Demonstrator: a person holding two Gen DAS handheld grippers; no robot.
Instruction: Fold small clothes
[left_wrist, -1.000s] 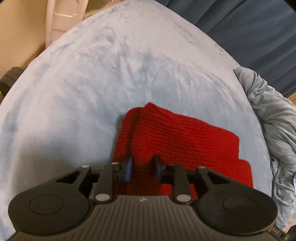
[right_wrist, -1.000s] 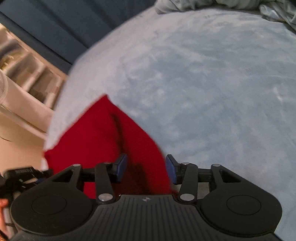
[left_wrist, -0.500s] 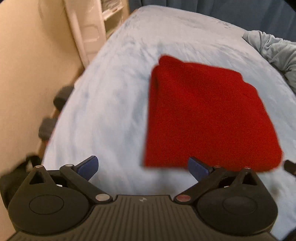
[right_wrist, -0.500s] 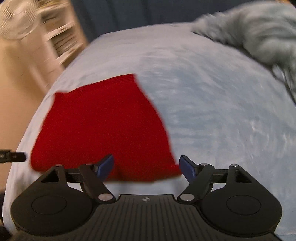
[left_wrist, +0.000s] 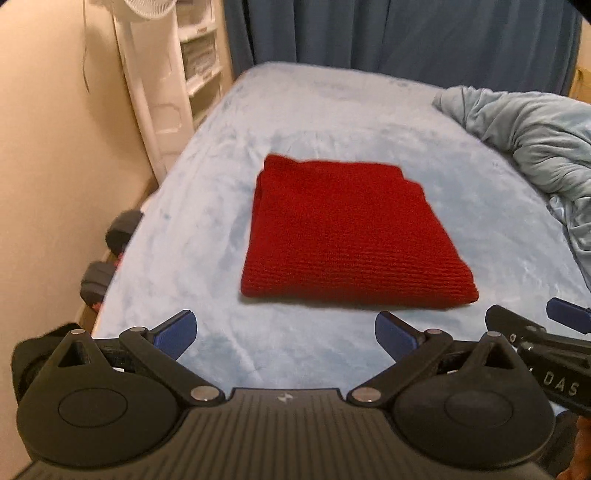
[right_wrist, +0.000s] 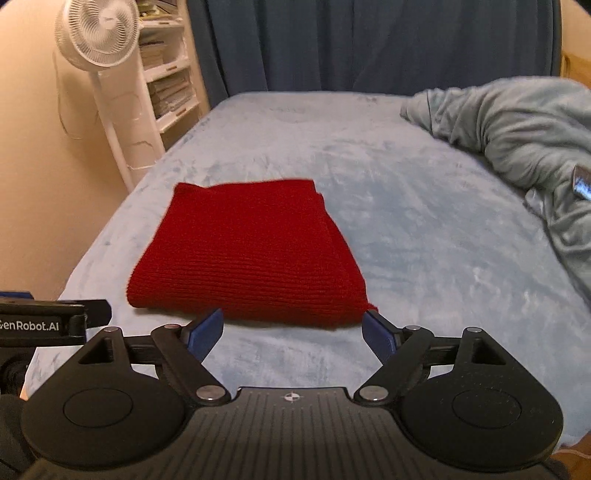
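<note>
in your left wrist view, the left gripper (left_wrist: 286, 330) stands spread wide and empty, hanging short of the red knit garment (left_wrist: 351, 236), which lies folded flat on the light blue bed cover (left_wrist: 207, 206). check its edges line up.

in your right wrist view, the right gripper (right_wrist: 293, 334) is wide, nothing between its jaws. leave the stack undisturbed; press flat only if a corner lifts.

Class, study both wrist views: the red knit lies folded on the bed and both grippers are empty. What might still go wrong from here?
1. The red knit has loose layered edges at its far corner; a nudge may undo the fold.
2. The right gripper hangs near the knit's front edge and could snag it.
3. The left gripper and right gripper are close together and might collide.
</note>
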